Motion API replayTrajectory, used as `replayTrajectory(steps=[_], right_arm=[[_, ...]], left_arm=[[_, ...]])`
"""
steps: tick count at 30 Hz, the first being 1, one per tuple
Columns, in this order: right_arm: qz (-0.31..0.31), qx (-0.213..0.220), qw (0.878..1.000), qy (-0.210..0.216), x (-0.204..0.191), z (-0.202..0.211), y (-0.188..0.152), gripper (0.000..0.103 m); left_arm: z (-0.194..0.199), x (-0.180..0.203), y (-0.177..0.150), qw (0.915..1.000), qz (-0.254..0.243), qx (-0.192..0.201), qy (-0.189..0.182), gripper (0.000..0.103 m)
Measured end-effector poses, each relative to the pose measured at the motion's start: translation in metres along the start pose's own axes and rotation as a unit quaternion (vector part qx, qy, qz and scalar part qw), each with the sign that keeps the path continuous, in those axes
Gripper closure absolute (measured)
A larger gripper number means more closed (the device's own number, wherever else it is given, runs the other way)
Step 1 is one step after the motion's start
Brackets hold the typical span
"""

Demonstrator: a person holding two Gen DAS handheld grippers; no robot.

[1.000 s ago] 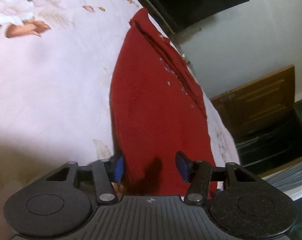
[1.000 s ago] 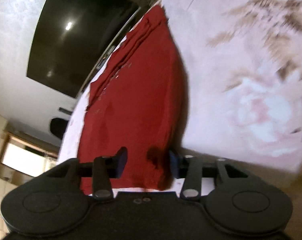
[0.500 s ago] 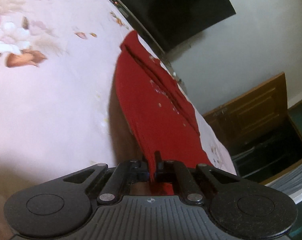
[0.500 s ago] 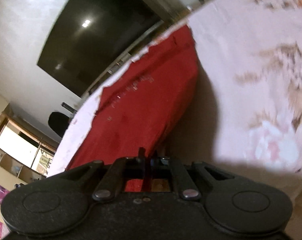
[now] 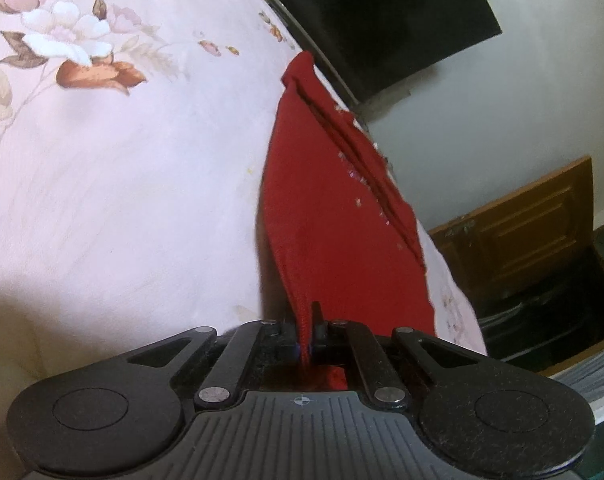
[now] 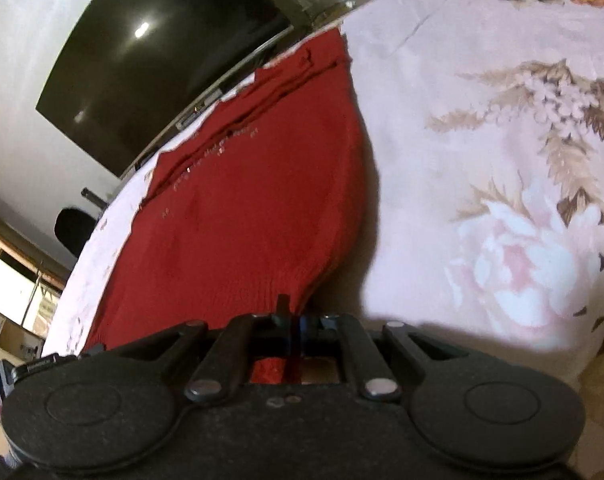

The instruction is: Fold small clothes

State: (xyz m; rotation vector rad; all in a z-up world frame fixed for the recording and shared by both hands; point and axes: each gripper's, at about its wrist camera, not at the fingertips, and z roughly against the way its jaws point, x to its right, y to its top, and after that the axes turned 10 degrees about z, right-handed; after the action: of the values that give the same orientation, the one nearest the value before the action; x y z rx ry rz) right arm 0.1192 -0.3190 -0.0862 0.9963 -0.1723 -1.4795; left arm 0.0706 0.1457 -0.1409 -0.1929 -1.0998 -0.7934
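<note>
A red knit garment (image 5: 334,208) with small sequins lies on a pale pink floral bedsheet (image 5: 122,168). My left gripper (image 5: 308,338) is shut on the garment's near edge and lifts it off the sheet. In the right wrist view the same red garment (image 6: 242,216) stretches away from me. My right gripper (image 6: 294,330) is shut on its near hem, raising that edge above the bedsheet (image 6: 482,160). The far end of the garment rests flat near the bed's edge.
A dark TV screen (image 6: 158,64) hangs on the wall beyond the bed. A wooden cabinet (image 5: 534,216) stands by the bed's far side. A dark round object (image 6: 72,228) and shelves sit at the left in the right wrist view.
Both grippers were open around the garment's near edge a second ago. They shut on it and have lifted the edge off the sheet.
</note>
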Motion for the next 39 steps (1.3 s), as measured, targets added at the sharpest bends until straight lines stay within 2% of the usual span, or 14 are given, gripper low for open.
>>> replayTrajectory(steps=[6,10,18,23,27,31,39], right_arm=[[0.034,0.053,0.998,-0.002,-0.013,0.022,0.021,0.098],[0.045,0.073,0.996,-0.001,-0.015,0.021,0.044,0.098],[0.068,0.135,0.988,0.009,-0.019,0.006,0.125,0.098],[0.068,0.14,0.988,0.014,-0.007,-0.033,0.188,0.098],[0.055,0.136,0.989,0.016,0.009,-0.071,0.229,0.098],[0.051,0.122,0.991,0.017,0.025,-0.108,0.252,0.098],[0.047,0.089,0.995,0.012,0.053,-0.178,0.28,0.098]], left_arm=[[0.012,0.028,0.023,0.9979,-0.013,0.038,-0.05,0.1],[0.001,0.056,0.049,0.9961,-0.039,0.048,-0.063,0.1],[-0.039,0.125,0.123,0.9892,-0.098,0.068,-0.085,0.1],[-0.085,0.161,0.172,0.9869,-0.126,0.068,-0.074,0.1],[-0.127,0.173,0.205,0.9867,-0.135,0.066,-0.061,0.1],[-0.167,0.17,0.23,0.9883,-0.133,0.063,-0.04,0.1],[-0.233,0.155,0.257,0.9894,-0.137,0.047,0.001,0.099]])
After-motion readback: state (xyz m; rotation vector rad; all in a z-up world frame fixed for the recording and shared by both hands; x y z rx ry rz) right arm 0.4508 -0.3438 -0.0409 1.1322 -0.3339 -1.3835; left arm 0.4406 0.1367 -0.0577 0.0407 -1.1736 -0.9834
